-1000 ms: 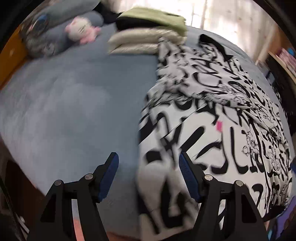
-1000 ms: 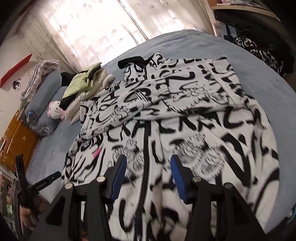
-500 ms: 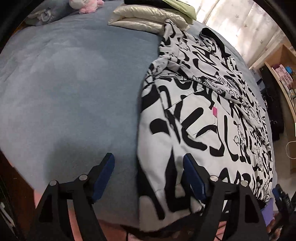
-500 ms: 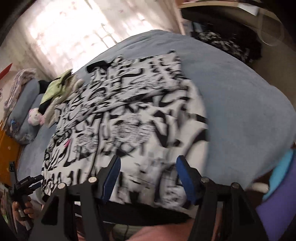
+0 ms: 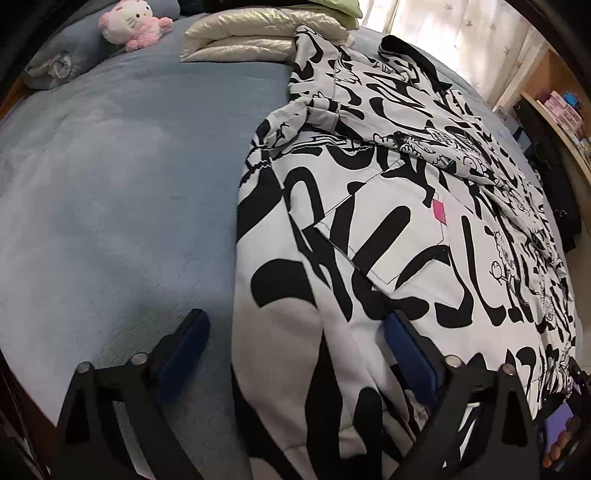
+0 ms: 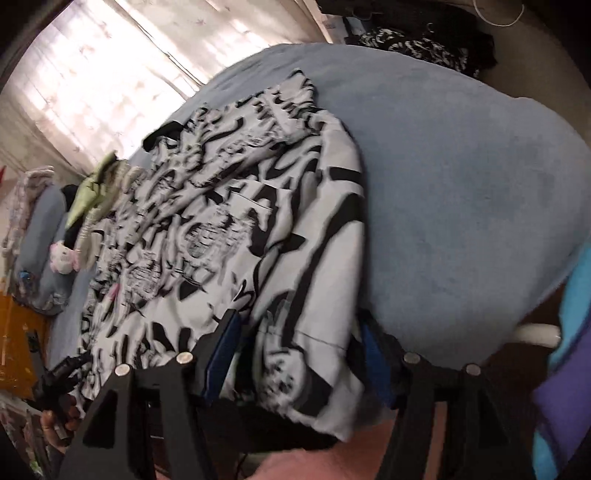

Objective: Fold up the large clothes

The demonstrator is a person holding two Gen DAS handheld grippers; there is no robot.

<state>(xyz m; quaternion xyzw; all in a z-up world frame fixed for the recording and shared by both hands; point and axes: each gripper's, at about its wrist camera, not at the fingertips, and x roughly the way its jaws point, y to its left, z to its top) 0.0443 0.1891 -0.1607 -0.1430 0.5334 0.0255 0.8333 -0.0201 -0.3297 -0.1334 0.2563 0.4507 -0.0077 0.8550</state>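
Now I open my left hand-held gripper (image 5: 295,354) wide over the shirt (image 5: 406,229) corner; my right hand-held gripper (image 6: 299,350) straddles the other, ready to fold.

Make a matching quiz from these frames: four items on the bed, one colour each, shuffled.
Items:
1. printed garment
2. plush toy
3. bed cover
4. small tag on the garment

Colours:
A. grey-blue
B. bright pink
C. white with black lettering
D. pink and white

Pairs: 1-C, 2-D, 3-A, 4-B
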